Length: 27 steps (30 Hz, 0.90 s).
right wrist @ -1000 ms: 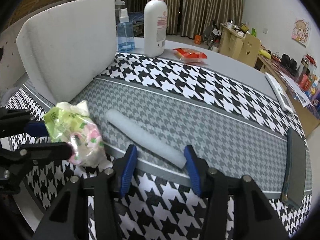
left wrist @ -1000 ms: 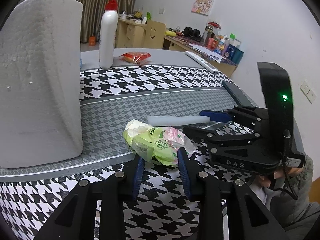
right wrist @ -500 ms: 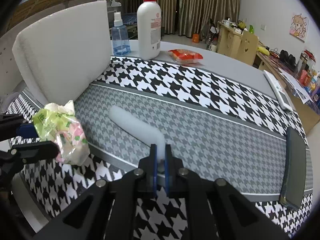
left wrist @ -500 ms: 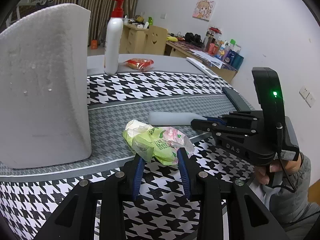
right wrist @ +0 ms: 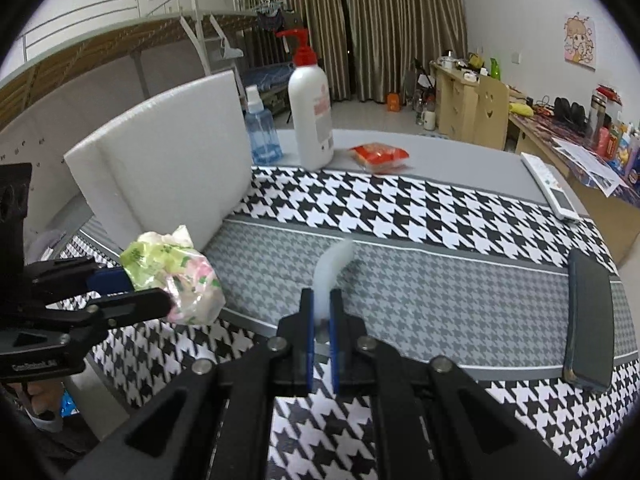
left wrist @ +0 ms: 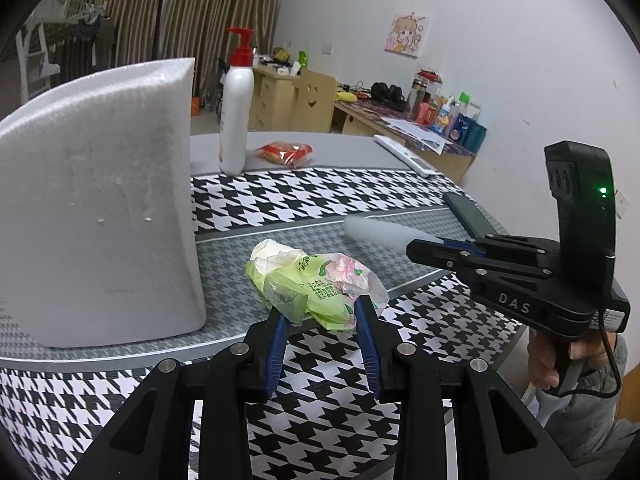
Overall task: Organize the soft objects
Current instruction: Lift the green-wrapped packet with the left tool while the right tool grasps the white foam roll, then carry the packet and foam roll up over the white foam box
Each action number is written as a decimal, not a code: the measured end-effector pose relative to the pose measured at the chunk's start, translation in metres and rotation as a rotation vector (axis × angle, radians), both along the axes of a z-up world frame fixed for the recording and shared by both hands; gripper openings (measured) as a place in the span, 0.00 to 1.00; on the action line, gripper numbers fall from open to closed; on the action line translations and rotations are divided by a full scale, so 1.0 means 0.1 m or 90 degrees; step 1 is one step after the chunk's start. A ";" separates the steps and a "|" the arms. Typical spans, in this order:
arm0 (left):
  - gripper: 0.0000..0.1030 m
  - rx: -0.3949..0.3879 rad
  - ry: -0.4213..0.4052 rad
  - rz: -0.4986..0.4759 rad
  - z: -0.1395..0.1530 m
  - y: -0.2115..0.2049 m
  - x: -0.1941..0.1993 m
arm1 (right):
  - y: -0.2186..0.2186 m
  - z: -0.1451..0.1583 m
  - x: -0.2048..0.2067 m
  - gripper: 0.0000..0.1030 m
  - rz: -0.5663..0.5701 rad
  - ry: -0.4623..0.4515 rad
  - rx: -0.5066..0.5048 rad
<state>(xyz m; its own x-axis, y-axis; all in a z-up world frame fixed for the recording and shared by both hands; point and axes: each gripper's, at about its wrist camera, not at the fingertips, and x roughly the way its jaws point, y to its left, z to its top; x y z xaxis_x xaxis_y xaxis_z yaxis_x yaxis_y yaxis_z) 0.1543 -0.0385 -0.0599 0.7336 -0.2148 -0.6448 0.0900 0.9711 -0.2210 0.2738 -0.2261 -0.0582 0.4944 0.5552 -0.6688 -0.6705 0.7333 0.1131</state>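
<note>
Since the earlier frame, the pale grey foam tube has swung from lying crosswise on the cloth to pointing away down the centre of the right wrist view, slightly bent, its far end blurred. The right gripper has its blue pads pinched nearly together on the tube's near end.

At lower centre of the left wrist view, the left gripper is partly closed, its pads pressing the sides of a crinkled green-and-pink plastic tissue pack that sits on the houndstooth cloth.

A thick white foam block, faintly pitted, stands upright at left. Beyond it, a white pump bottle with a red top stands beside a glossy red snack packet. A dark flat phone lies at the right edge.
</note>
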 end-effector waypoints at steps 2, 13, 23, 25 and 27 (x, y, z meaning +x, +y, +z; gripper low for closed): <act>0.34 0.003 -0.005 0.000 0.02 0.00 -0.01 | -0.01 0.03 -0.02 0.08 -0.005 -0.003 0.007; 0.34 0.019 -0.039 -0.002 0.17 0.01 -0.08 | -0.07 0.24 -0.17 0.08 -0.024 -0.041 0.039; 0.34 0.032 -0.062 -0.002 0.26 0.04 -0.13 | -0.07 0.36 -0.27 0.08 -0.024 -0.066 0.059; 0.34 0.033 -0.067 0.002 0.28 0.04 -0.13 | -0.08 0.38 -0.28 0.08 -0.028 -0.072 0.062; 0.34 0.037 -0.072 0.000 0.30 0.04 -0.17 | -0.08 0.41 -0.29 0.08 -0.032 -0.078 0.065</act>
<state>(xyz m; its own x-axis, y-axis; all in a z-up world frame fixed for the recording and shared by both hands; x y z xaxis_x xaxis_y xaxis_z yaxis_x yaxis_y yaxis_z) 0.1378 -0.0349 -0.0303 0.8025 -0.1801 -0.5688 0.1118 0.9819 -0.1531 0.2444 -0.2342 -0.0175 0.5976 0.5900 -0.5430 -0.6469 0.7548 0.1083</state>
